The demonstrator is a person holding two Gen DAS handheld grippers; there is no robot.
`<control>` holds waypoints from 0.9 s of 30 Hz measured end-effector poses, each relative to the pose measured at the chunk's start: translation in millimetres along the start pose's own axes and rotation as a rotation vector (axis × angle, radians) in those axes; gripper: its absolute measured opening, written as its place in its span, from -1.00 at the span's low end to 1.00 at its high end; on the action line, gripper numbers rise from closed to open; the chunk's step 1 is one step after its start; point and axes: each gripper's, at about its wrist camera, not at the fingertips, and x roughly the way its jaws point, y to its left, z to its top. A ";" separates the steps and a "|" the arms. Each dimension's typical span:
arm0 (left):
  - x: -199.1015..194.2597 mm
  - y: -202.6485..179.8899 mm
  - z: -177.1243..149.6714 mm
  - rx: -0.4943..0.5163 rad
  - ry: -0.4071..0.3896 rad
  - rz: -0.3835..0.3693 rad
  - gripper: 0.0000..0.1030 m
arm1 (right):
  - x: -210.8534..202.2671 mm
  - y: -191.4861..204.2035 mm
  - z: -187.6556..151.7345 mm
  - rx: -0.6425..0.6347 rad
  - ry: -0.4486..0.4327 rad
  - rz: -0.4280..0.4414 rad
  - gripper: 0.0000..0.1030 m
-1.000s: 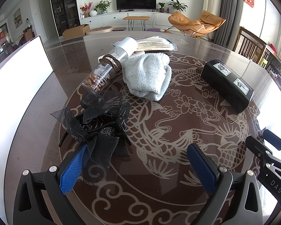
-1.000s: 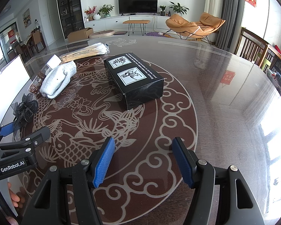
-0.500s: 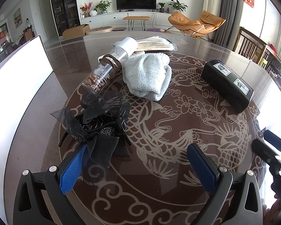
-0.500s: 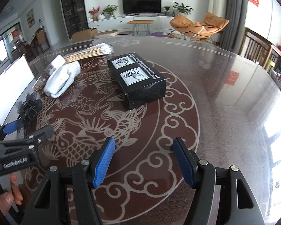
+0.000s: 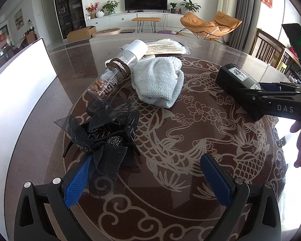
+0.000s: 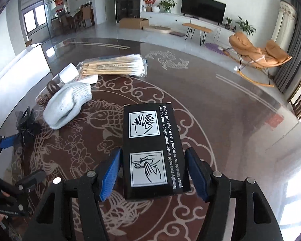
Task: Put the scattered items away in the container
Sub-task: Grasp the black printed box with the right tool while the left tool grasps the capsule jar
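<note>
Straddling the near end of a black box (image 6: 152,150) on the table (image 6: 230,116), the right gripper (image 6: 153,175) has a blue finger on each side, spread slightly wider than it. The left gripper (image 5: 142,178) is wide open, its left finger beside a black bow clip (image 5: 104,134).

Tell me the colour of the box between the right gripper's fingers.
Black, with white pictures and lettering; box shows best in the right wrist view.

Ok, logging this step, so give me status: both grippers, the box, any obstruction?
Right gripper open, straddling black box, not yet clamped. Left gripper open, empty, beside black hair clip. Nothing blocking the box.
</note>
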 end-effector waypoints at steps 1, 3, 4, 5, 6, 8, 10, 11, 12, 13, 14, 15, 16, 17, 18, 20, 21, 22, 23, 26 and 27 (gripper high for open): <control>0.0 0.2 -0.2 0.000 0.000 -0.001 1.00 | 2.4 -0.1 0.7 0.011 0.003 0.000 0.23; -0.1 -0.1 0.0 0.000 0.000 0.000 1.00 | -0.8 2.0 -5.0 0.012 -0.020 -0.002 0.16; 0.0 -0.1 0.4 -0.001 0.000 0.000 1.00 | -2.5 4.7 -9.5 0.005 -0.028 -0.006 0.15; -0.1 -0.3 0.4 -0.001 0.000 0.000 1.00 | -7.1 7.3 -16.7 0.002 -0.033 -0.006 0.15; 0.0 -0.3 0.5 0.000 0.000 0.001 1.00 | -13.1 9.2 -26.7 0.000 -0.038 -0.006 0.15; -0.1 -0.3 0.4 0.000 0.000 0.000 1.00 | -27.2 15.1 -52.3 -0.005 -0.049 -0.026 0.15; -0.2 -0.3 0.3 -0.002 0.000 -0.001 1.00 | -49.5 18.1 -87.2 0.009 -0.064 -0.046 0.15; -0.2 0.1 0.7 0.001 0.000 -0.003 1.00 | -60.1 19.7 -102.5 0.014 -0.073 -0.059 0.16; -0.6 0.4 0.9 0.029 0.014 -0.019 1.00 | -68.2 21.6 -114.9 0.018 -0.084 -0.071 0.16; -0.2 3.2 3.5 0.048 0.036 -0.035 1.00 | -74.5 23.3 -125.2 0.025 -0.098 -0.083 0.16; -1.8 9.5 7.5 0.040 0.033 -0.028 1.00 | -78.8 24.9 -132.4 0.034 -0.106 -0.093 0.16; -5.1 16.2 13.4 0.033 0.010 -0.026 1.00 | -81.6 26.3 -136.1 0.040 -0.104 -0.102 0.16; -9.8 23.6 19.5 0.042 -0.020 -0.015 1.00 | -83.6 27.5 -137.5 0.045 -0.104 -0.106 0.16; -13.4 31.1 29.2 0.059 -0.045 0.019 1.00 | -83.2 28.7 -137.5 0.047 -0.101 -0.113 0.17; -15.6 38.0 39.8 0.072 -0.060 0.056 1.00 | -80.9 30.1 -137.2 0.041 -0.086 -0.124 0.18; -17.6 50.5 62.8 0.094 -0.085 0.084 1.00 | -76.4 28.2 -133.8 0.053 -0.072 -0.122 0.19; -14.8 55.3 72.8 0.106 -0.080 0.068 1.00 | -74.9 26.1 -133.1 0.068 -0.068 -0.107 0.18; -9.3 58.8 80.9 0.115 -0.063 0.046 1.00 | -74.1 23.2 -133.0 0.085 -0.065 -0.087 0.18; 1.6 63.7 88.0 0.129 -0.027 0.021 1.00 | -73.6 20.1 -133.1 0.101 -0.063 -0.066 0.19; 34.5 63.3 96.4 0.193 0.086 -0.022 1.00 | -73.5 20.9 -133.4 0.101 -0.063 -0.071 0.19; 41.8 62.8 95.2 0.215 0.107 -0.031 1.00 | -73.8 22.7 -133.3 0.094 -0.064 -0.081 0.19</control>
